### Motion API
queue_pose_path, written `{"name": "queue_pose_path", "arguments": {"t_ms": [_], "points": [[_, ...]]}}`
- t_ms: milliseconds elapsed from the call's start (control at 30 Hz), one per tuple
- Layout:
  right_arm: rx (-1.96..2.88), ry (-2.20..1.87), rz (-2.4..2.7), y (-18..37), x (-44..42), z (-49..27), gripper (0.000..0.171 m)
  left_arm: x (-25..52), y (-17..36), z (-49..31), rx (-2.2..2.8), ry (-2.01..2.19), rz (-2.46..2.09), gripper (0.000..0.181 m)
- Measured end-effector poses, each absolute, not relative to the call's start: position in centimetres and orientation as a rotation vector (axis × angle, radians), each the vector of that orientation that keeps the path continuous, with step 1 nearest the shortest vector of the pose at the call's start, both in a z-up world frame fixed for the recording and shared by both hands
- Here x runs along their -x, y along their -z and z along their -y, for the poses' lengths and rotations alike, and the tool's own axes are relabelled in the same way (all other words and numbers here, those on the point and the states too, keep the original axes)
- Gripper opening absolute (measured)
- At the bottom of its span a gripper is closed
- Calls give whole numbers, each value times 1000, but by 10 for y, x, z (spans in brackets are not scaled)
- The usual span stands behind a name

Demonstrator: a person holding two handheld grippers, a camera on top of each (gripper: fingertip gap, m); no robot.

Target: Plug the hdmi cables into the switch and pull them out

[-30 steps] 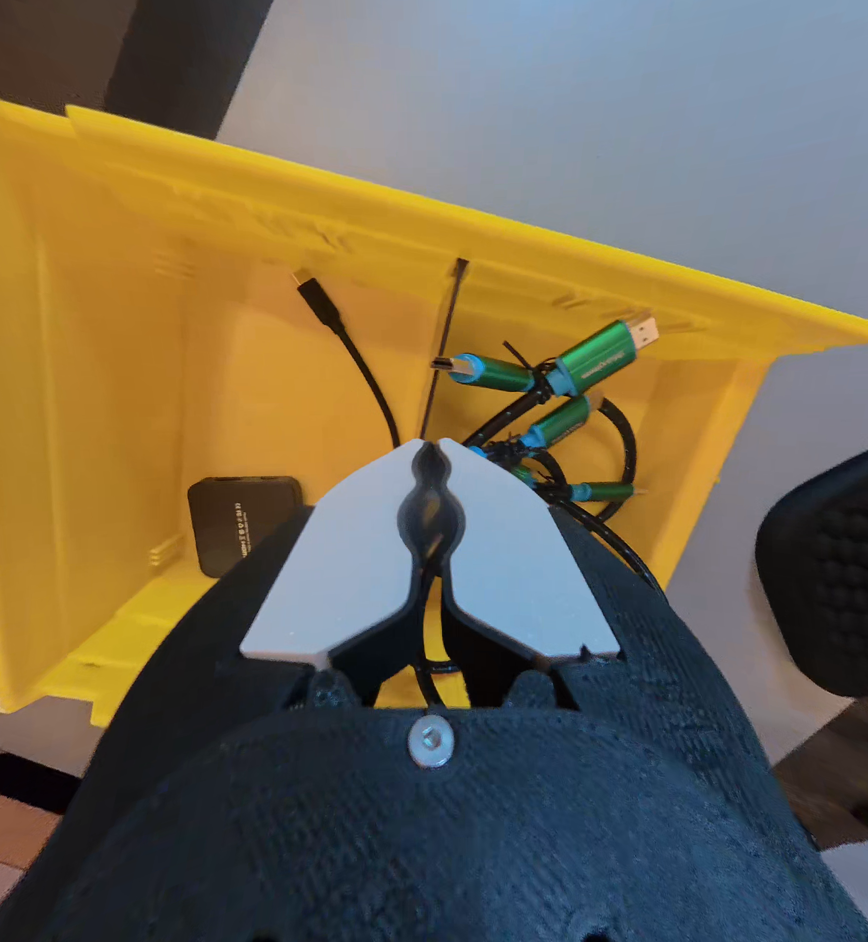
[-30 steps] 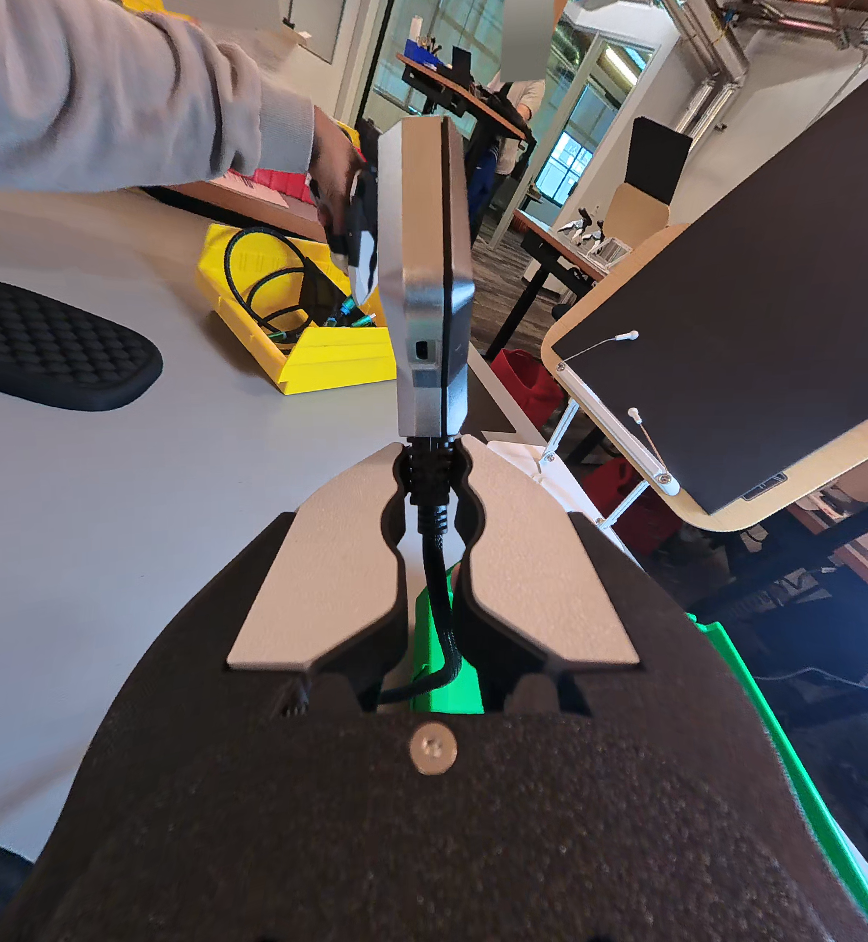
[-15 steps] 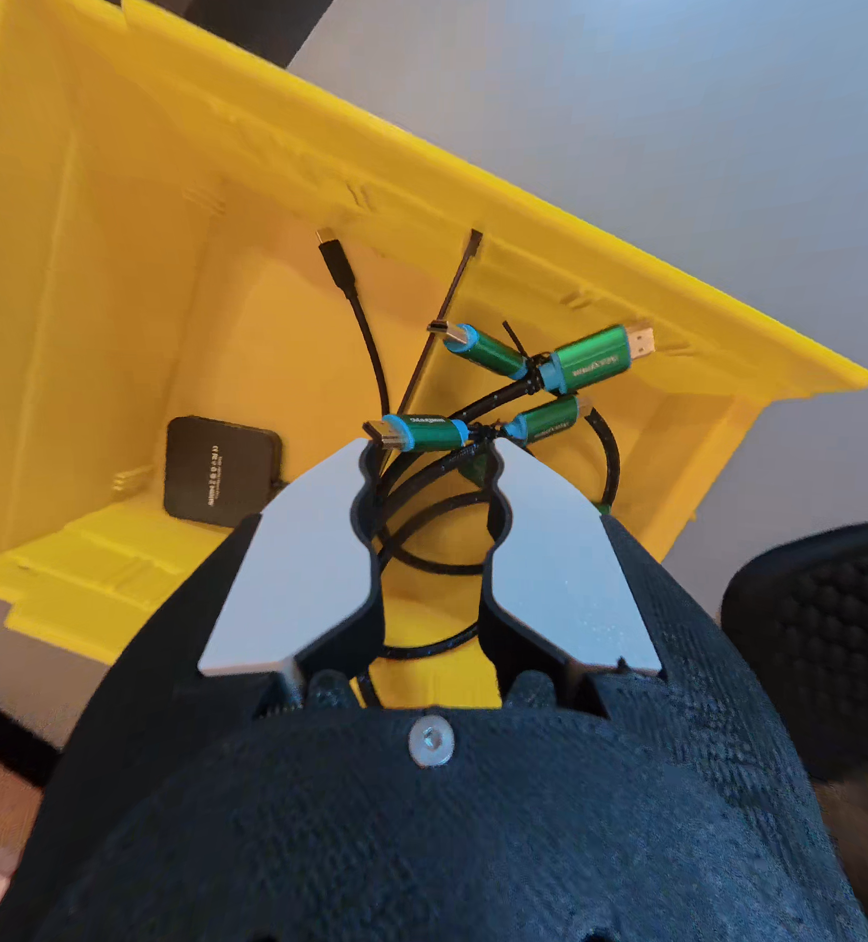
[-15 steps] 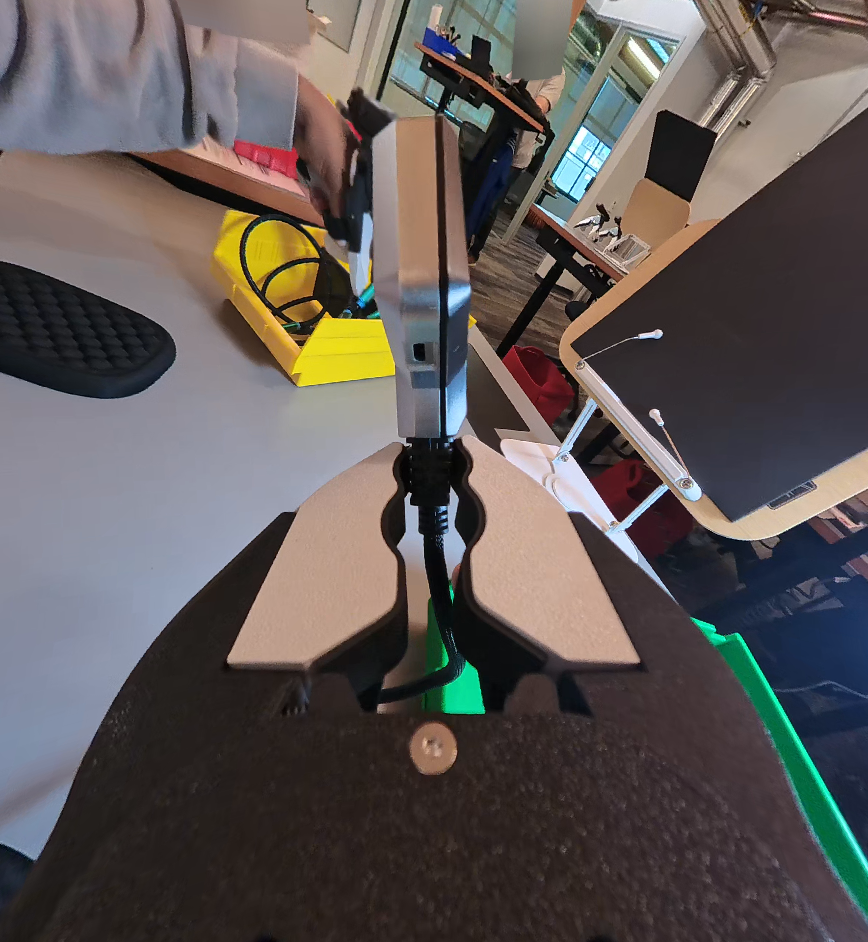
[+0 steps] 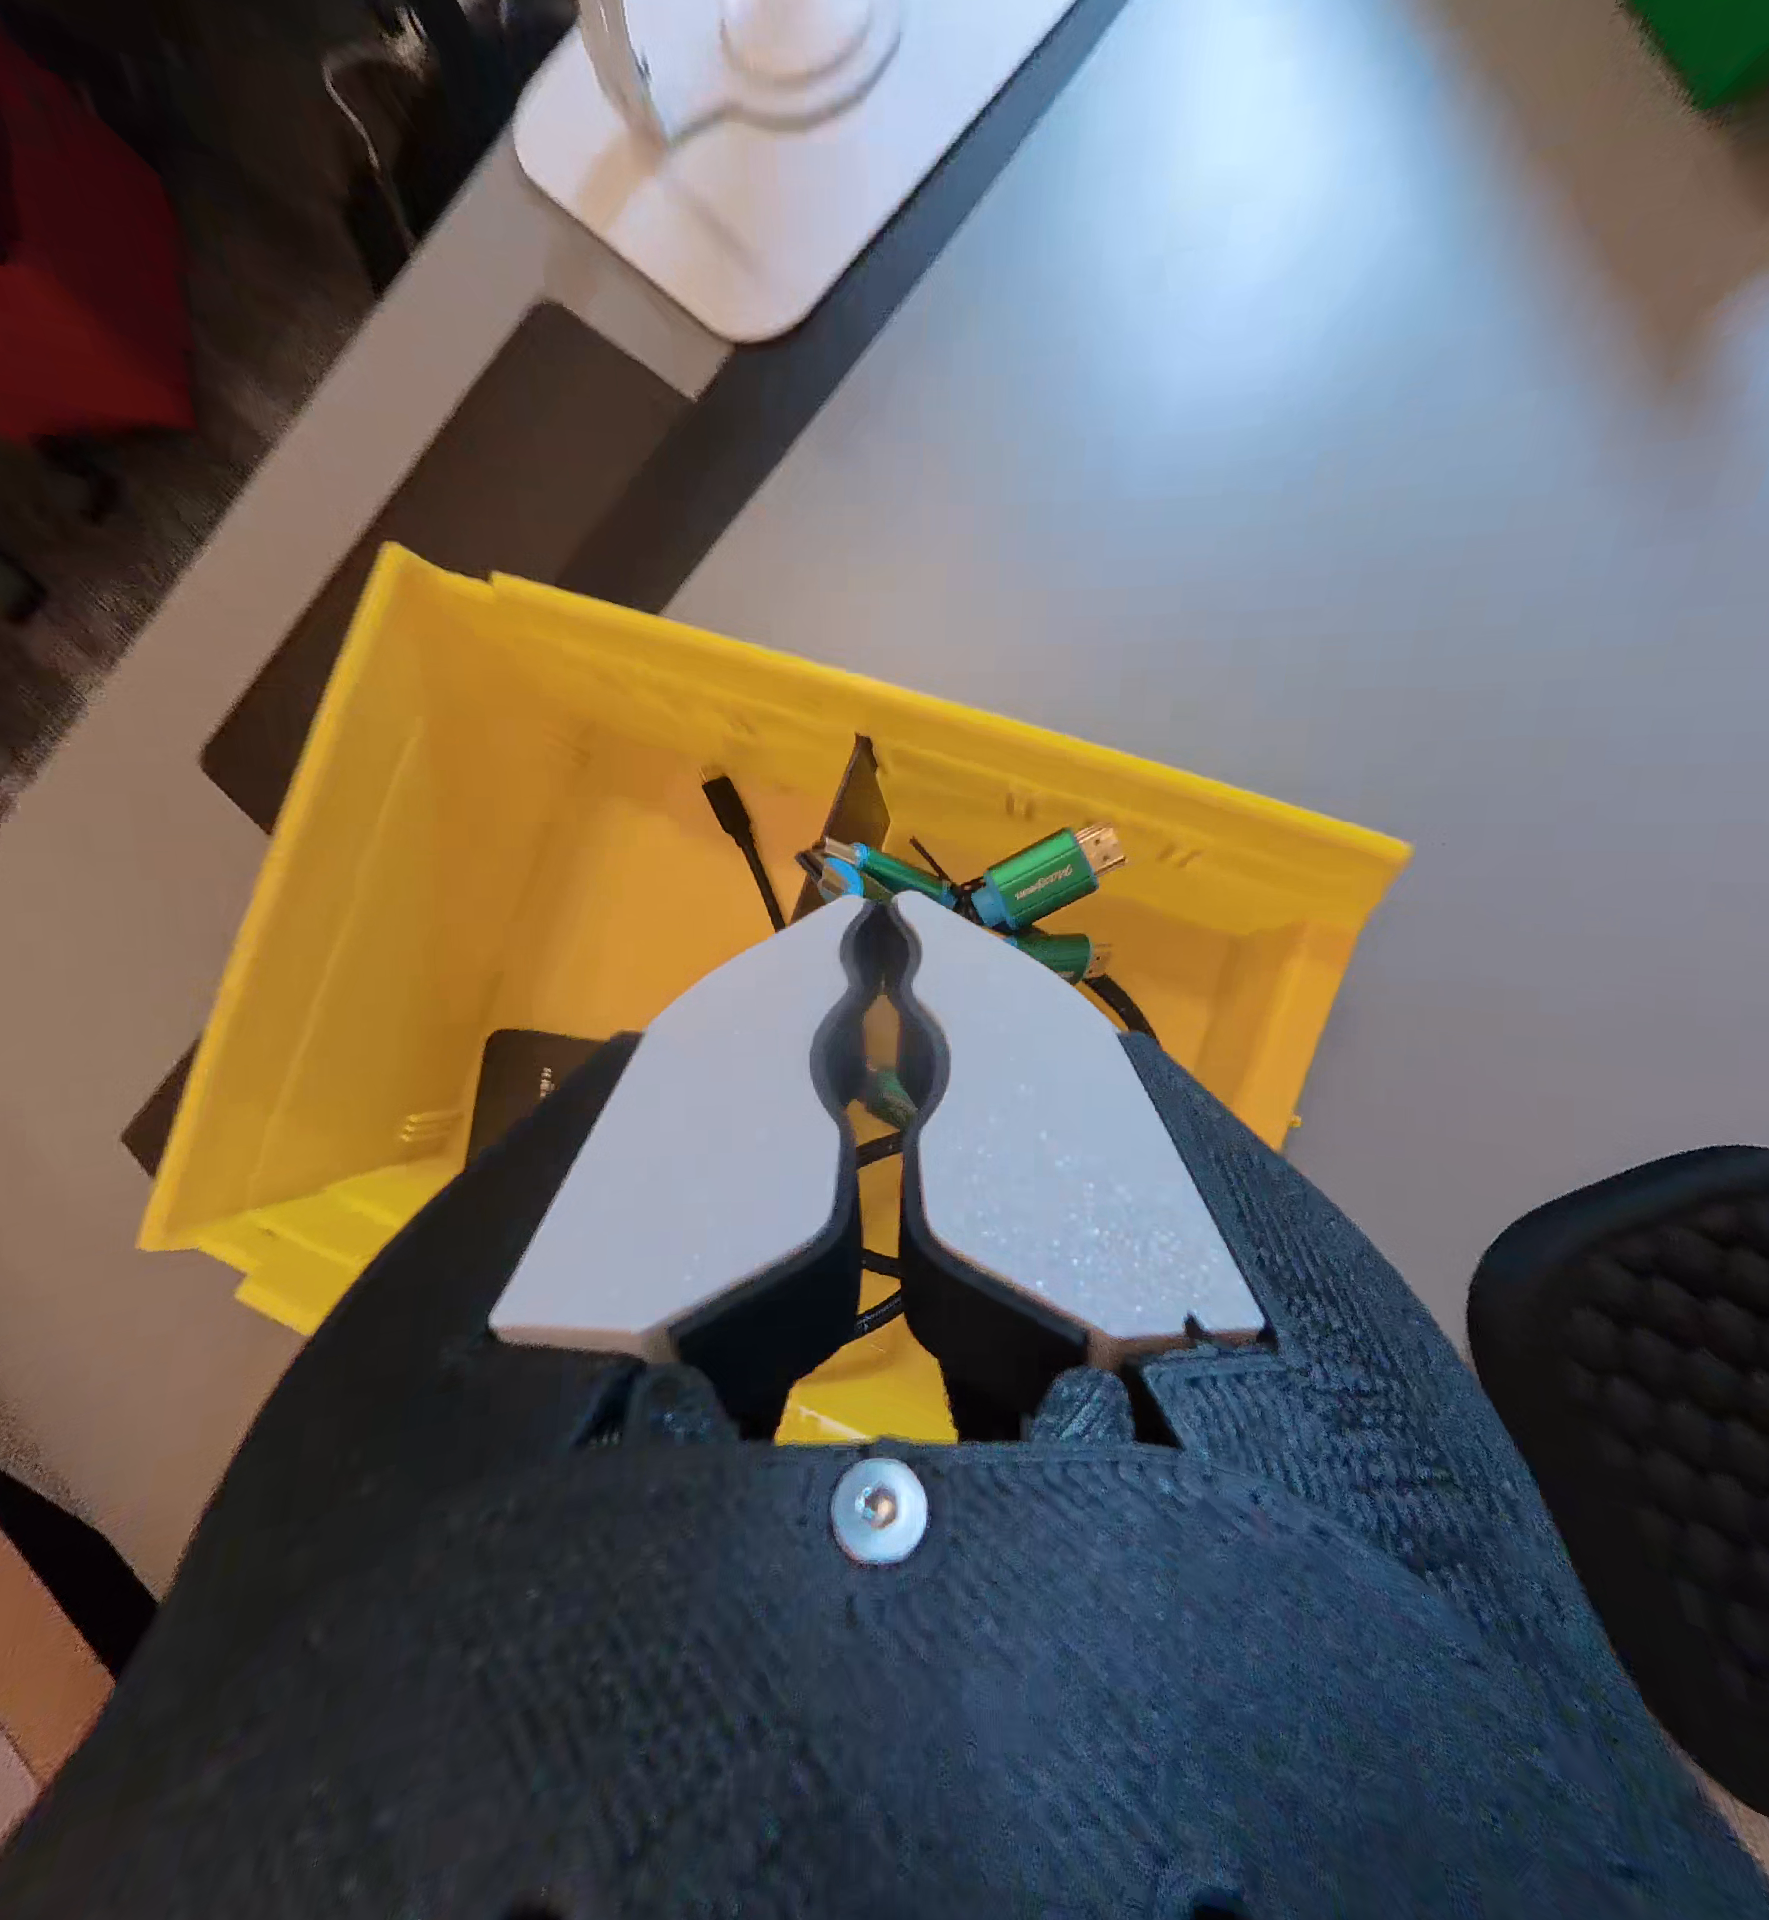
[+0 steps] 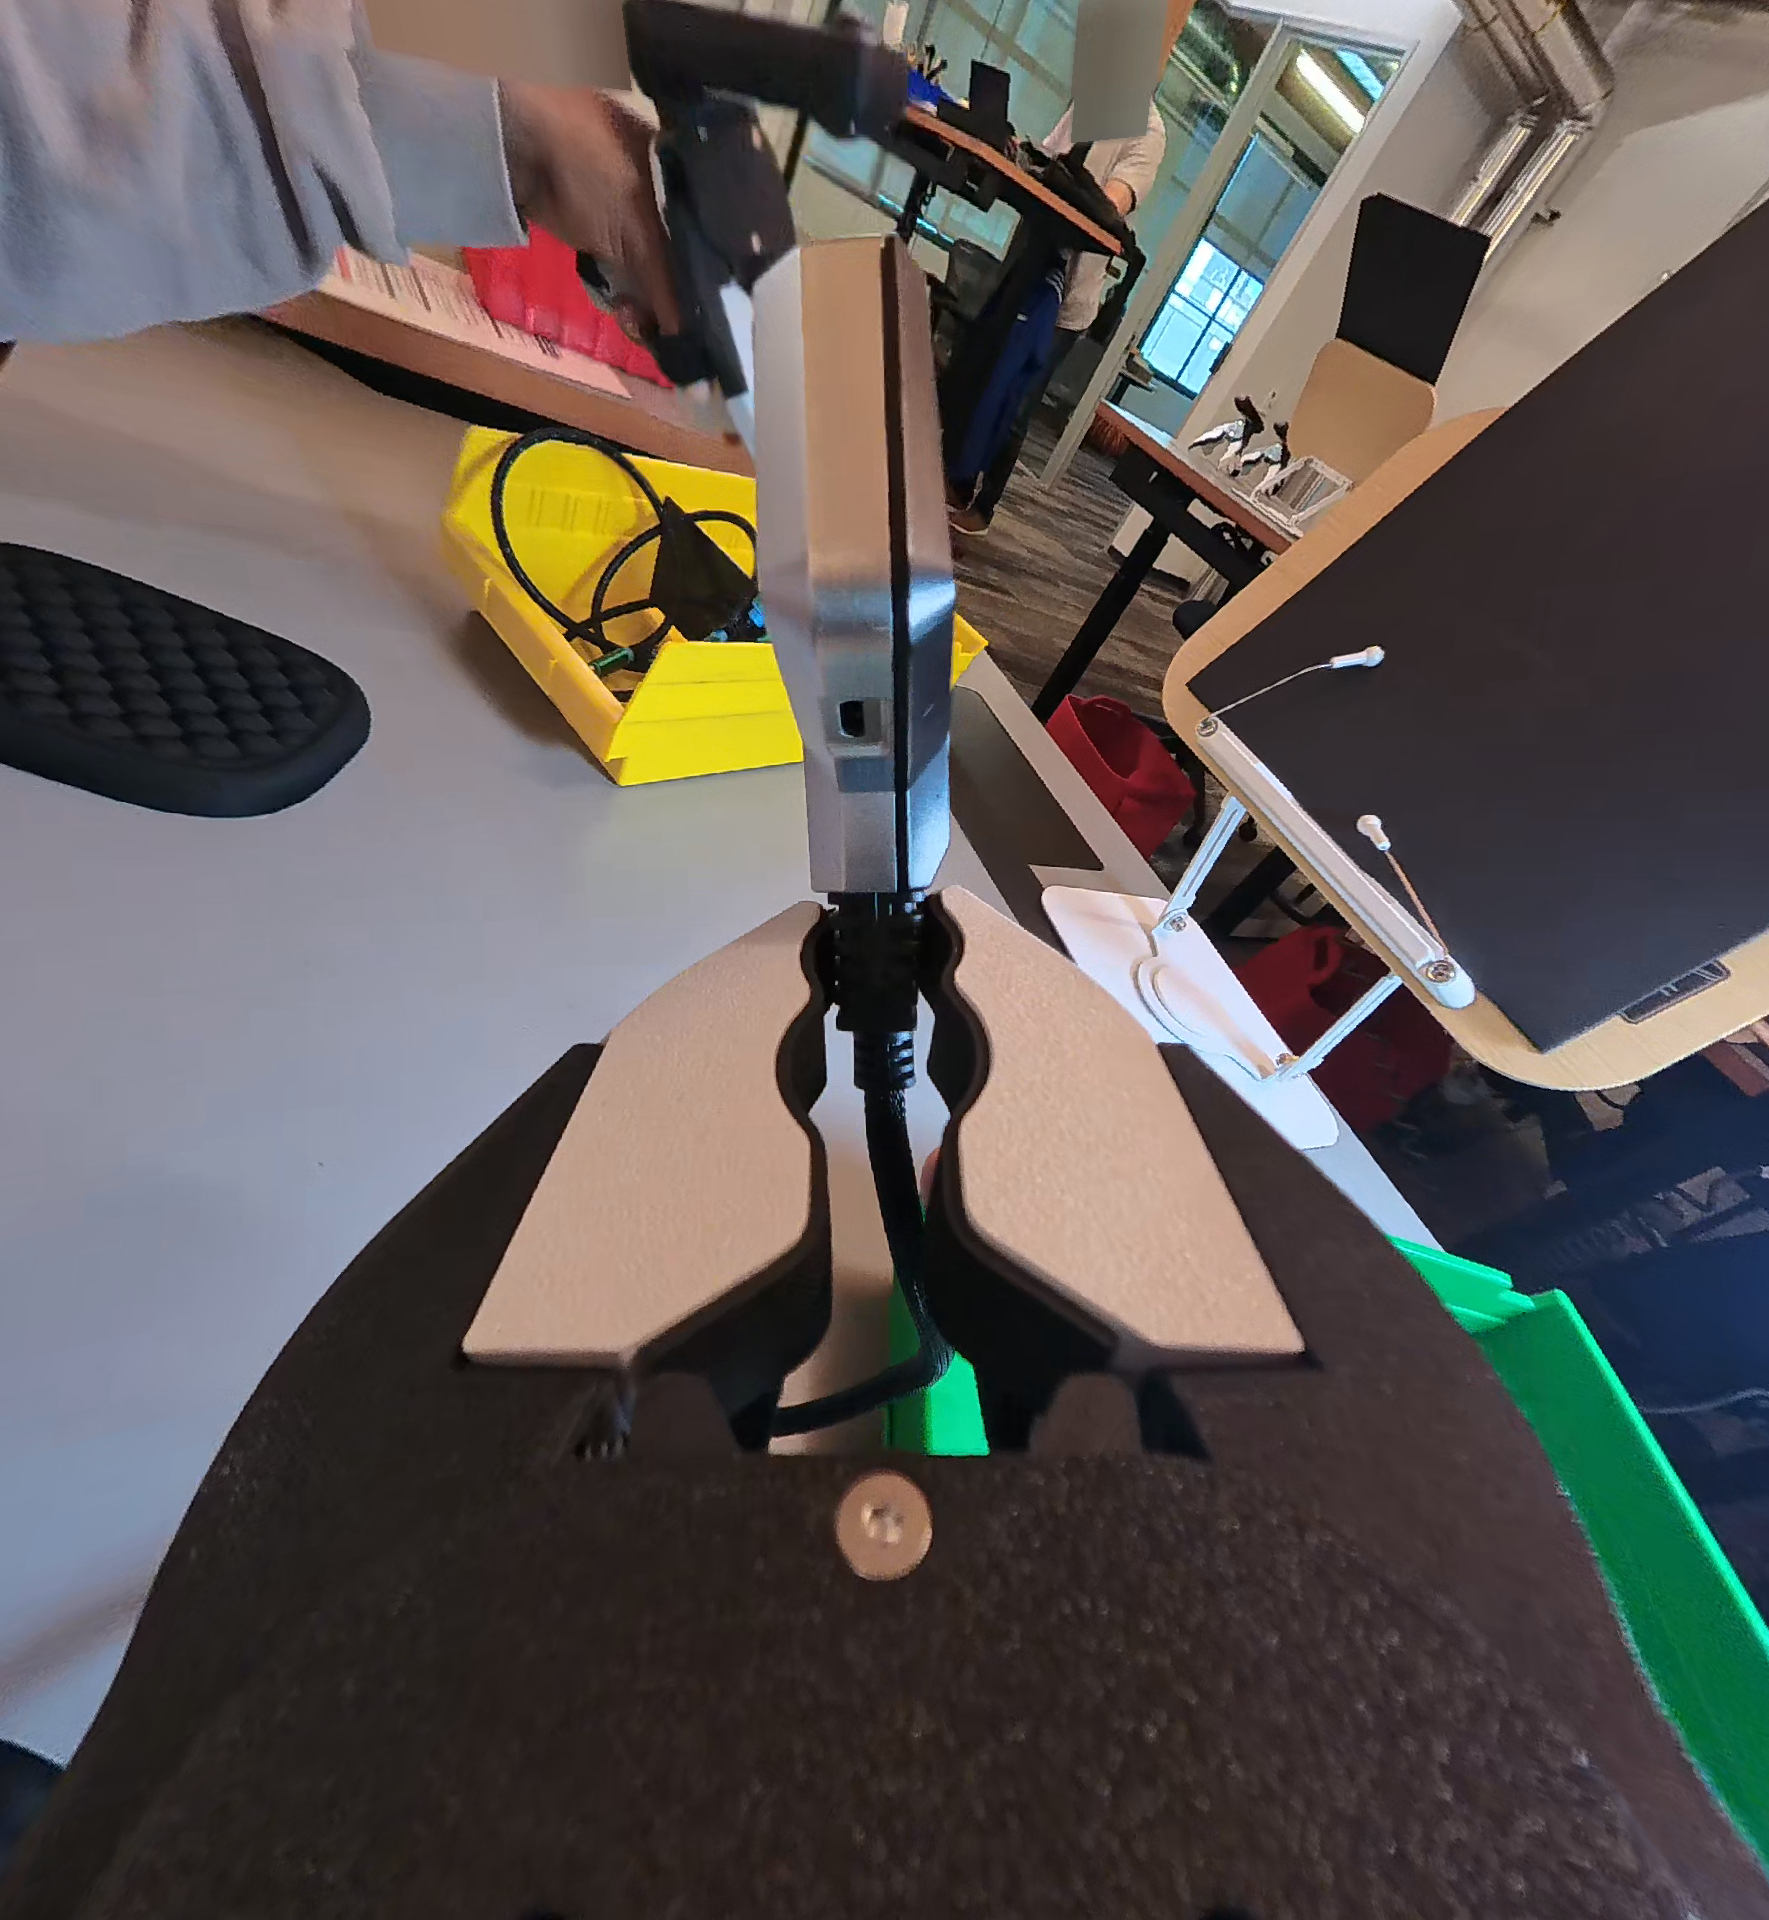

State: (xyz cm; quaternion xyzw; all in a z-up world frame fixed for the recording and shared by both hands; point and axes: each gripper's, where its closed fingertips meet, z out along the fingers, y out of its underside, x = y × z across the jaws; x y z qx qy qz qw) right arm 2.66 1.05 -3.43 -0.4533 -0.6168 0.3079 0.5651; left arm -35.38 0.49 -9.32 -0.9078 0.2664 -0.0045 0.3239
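Desk [image 5: 1275, 468] opens wide below now: your left gripper [image 5: 878, 914] rose, jaws snapped near-shut, hold unclear, w/ hdmi cables [image 5: 1041, 883] at 12 in yellow bin [image 5: 360, 935]; right gripper [image 6: 875, 914] jaws clamp switch [image 6: 859, 582] lead, so nothing's plugged yet.

Daylight lit both views brightly. A pale glare spread across the counter [image 5: 1275, 343] in the left wrist view, whose top edge was smeared by motion blur. In the right wrist view the sleeve [image 6: 163, 177] was blurred, windows [image 6: 1202, 301] glowed, and edges bent.
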Motion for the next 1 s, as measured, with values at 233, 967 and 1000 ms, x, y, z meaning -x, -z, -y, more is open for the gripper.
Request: {"name": "queue_pose_path", "arguments": {"t_ms": [233, 967, 1000], "points": [[1052, -719, 1477, 38, -21, -4, 15, 366, 98, 5, 2400, -190, -803, 6], [1063, -763, 1482, 46, -11, -2, 15, 397, 21, 10, 2032, -789, -1026, 8], [1061, -763, 1480, 45, -11, -1, 15, 394, 11, 9, 2003, -779, -978, 8]]}}
